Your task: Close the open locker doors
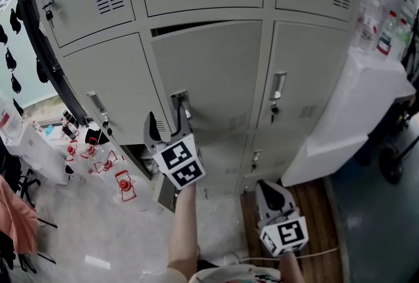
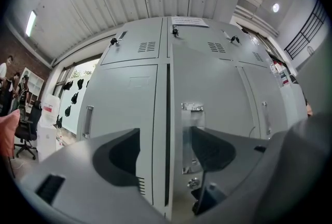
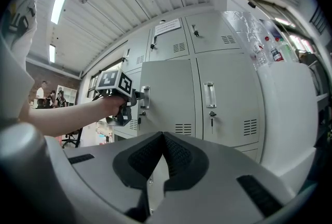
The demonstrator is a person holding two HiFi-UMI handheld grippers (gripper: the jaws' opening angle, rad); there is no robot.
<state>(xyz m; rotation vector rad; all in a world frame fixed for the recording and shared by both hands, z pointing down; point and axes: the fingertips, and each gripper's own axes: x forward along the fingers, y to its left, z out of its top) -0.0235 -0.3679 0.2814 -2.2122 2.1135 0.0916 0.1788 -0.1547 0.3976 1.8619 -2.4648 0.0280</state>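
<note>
left gripper [image 1: 167,121]: jaws wide, empty, at silver handle [image 1: 182,105] of ajar grey steel locker door [image 1: 209,69], middle column, top edge gapped, likely to push it shut | right gripper [image 1: 270,193]: jaws together, empty, held low in reserve

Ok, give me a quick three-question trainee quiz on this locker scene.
1. True or false: the left hand-held gripper has its jaws apart.
2. The middle door in front of it is: A fully shut, B slightly ajar, C swung wide open.
3. Fill in: the right hand-held gripper has its jaws ____, with nothing between them.
Key: 1 true; 2 B; 3 together.
</note>
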